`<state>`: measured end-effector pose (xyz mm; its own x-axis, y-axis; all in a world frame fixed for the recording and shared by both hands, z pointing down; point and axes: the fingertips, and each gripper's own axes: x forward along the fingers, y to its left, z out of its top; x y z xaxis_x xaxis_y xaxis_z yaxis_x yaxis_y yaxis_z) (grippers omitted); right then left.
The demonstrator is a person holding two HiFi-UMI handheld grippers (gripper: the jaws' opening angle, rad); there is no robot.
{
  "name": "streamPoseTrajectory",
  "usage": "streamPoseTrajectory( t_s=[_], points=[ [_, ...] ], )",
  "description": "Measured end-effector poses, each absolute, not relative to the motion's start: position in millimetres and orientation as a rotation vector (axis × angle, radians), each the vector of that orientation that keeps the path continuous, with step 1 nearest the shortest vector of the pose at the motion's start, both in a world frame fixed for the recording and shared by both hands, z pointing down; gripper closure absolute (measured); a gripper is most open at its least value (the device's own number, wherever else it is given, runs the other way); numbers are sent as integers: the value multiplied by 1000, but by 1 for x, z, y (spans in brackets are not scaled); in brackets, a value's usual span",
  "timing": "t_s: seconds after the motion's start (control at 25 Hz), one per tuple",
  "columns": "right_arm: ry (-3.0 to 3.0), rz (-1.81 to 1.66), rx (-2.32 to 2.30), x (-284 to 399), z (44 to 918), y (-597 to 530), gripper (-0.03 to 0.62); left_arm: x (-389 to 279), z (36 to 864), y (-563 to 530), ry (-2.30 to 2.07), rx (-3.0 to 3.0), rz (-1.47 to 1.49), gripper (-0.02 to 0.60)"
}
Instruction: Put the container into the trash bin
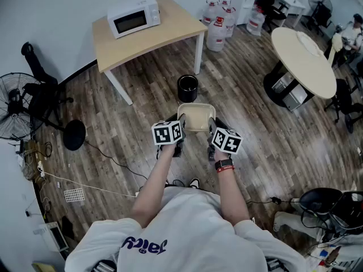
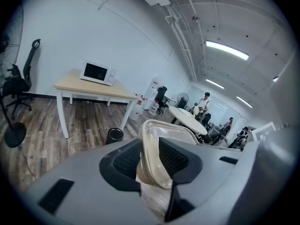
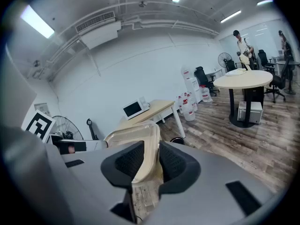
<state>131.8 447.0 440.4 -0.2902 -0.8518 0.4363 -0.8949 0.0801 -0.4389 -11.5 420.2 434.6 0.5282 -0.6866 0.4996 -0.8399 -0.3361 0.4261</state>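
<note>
A beige, clear-sided plastic container (image 1: 196,117) hangs in the air in front of me, held by both grippers. My left gripper (image 1: 179,130) is shut on its left rim (image 2: 151,153). My right gripper (image 1: 212,128) is shut on its right rim (image 3: 147,161). The black round trash bin (image 1: 188,88) stands on the wooden floor just beyond the container, near the table leg. It also shows in the left gripper view as a dark trash bin (image 2: 114,135), left of the container, and as a bin rim (image 3: 177,140) in the right gripper view.
A wooden table (image 1: 170,33) with a white microwave (image 1: 134,16) stands behind the bin. Water jugs (image 1: 216,33) sit to its right. A round table (image 1: 303,61), office chairs and people are at the far right. A fan (image 1: 14,103) and cables lie on the left.
</note>
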Motion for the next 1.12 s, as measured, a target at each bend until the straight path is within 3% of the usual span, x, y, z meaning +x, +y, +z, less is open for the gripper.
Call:
streamPoseTrajectory(
  t_s=[0.56, 1.12],
  points=[
    [-2273, 1005, 1807, 162, 461, 464, 477, 18, 455, 442, -1264, 2076, 301, 448],
    [-2268, 1020, 1754, 139, 489, 365, 476, -7, 488, 347, -1264, 2024, 264, 448]
  ],
)
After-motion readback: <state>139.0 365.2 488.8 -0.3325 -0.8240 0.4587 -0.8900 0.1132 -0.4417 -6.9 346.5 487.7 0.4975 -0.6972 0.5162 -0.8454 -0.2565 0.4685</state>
